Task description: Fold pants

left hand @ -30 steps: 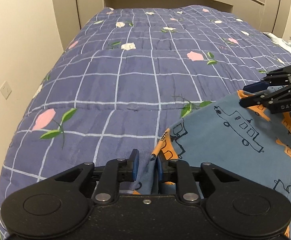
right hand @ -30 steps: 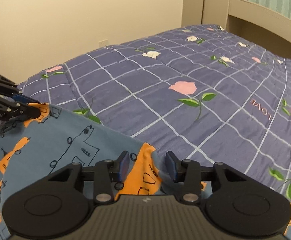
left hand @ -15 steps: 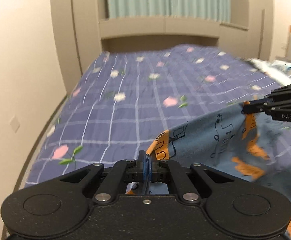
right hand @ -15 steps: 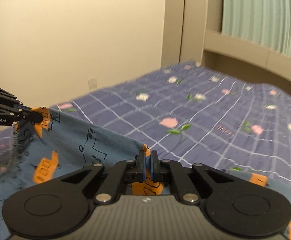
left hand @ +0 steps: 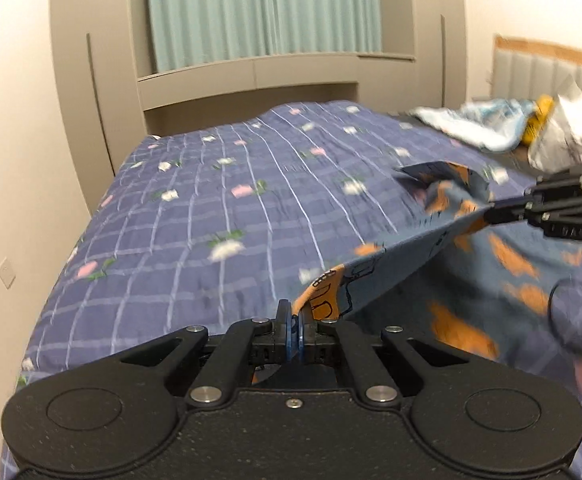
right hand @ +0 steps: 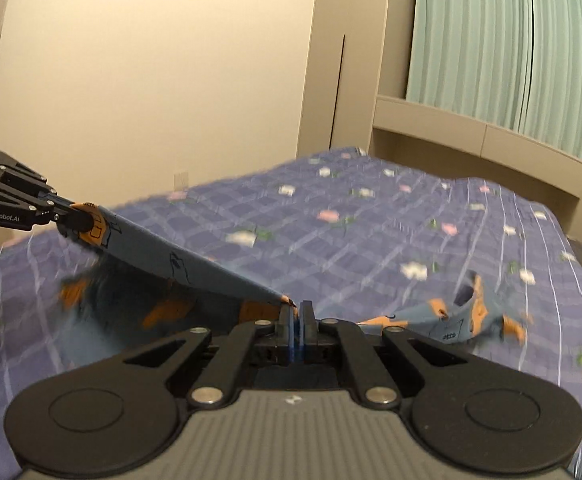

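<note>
pants (left hand: pixel 403 256) edge taut — gripper-to-gripper, crosswise

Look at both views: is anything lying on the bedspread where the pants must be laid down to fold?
Nothing visible. The bedspread beyond the pants is bare; the crumpled bedding lies off at its far right corner.

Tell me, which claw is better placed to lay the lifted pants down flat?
Neither alone, probably. The left claw and right claw each pinch one end of the pants, stretched taut between them above the quilt, so both should lower together.
</note>
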{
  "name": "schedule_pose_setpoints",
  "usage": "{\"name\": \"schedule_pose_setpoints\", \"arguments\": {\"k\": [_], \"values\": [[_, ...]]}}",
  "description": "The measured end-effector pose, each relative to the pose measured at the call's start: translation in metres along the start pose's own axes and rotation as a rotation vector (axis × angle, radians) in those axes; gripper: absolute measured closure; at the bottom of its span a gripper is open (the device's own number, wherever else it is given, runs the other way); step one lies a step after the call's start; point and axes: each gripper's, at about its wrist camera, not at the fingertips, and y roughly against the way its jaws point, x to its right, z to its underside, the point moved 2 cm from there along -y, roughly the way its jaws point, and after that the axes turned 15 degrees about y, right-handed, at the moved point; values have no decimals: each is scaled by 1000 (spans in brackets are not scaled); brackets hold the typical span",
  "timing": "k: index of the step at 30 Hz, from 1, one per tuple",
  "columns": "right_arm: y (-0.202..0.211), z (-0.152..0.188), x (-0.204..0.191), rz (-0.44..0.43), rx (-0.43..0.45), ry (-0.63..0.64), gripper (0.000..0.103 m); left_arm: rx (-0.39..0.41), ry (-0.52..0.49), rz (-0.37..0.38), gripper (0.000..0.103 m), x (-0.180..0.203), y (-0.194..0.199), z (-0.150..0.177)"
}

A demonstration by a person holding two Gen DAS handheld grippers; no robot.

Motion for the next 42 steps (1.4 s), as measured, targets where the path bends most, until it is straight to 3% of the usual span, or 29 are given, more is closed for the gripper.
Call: {"name": "schedule_pose_setpoints", "arguments": {"k": [4,7,9,15,22,25,31,34,36,38,41,42], "values": [[9,31,-24,-8,-36,-44,101,7,-141,-78,101,23,-9,54],[3,49,-32,-2,-73,-98,101,-27,-107,-112,101,24,-22,78],[2,57,-34,-4,-88,-123,101,-48,-75,-119,101,23,-28,83],[13,63,-38,-3,-80,-101,102,-43,-111,-133,101,23,-23,85],[24,51,-56,-10,-81,18,103,-51,-182,-166,101,16,-23,83],[14,53,-62,-30,-100,21,103,-97,-143,-170,101,7,-33,90],[0,64,-66,-67,-141,0,102,-76,-73,-174,96,1,-32,86],[1,67,-58,-84,-123,-66,98,-72,-38,-187,87,4,-29,85],[5,68,-54,-85,-105,-93,84,-77,-18,-191,68,6,-26,83],[11,68,-51,-79,-83,-106,48,-75,5,-172,37,13,-21,80],[22,70,-41,-65,-58,-131,30,-54,33,-151,14,27,-15,75],[28,71,-35,-54,-55,-144,25,-51,43,-137,12,32,-15,73]]}}
